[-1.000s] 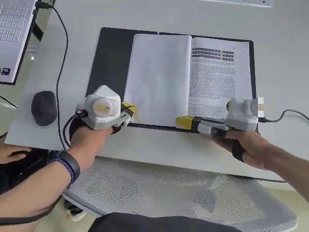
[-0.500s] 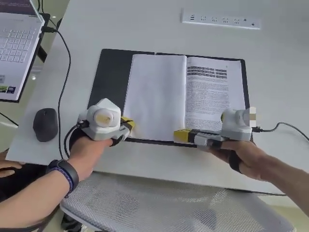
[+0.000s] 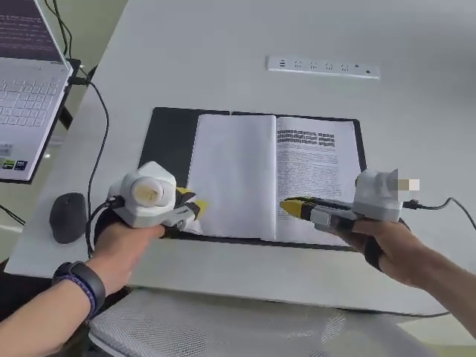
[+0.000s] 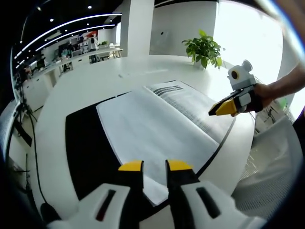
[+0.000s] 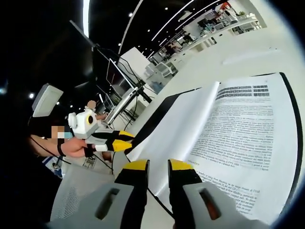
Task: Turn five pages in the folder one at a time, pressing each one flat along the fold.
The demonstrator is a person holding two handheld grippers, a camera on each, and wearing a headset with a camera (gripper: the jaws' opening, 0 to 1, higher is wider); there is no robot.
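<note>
Both grippers hover empty at the near edge of the open folder [image 3: 167,141], which lies flat on the bench [image 3: 223,59]. The left gripper [image 3: 193,208] is by the blank page [image 3: 230,175], the right gripper [image 3: 294,207] over the printed page [image 3: 316,171]. Each pair of fingers stands a narrow gap apart. Pinch only the top printed sheet at its lower corner, carry it across, then press along the fold.

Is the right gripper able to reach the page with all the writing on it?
Probably yes. The right gripper is at the bottom of the printed page, near the fold, nothing between them. The left gripper is off by the blank page.
</note>
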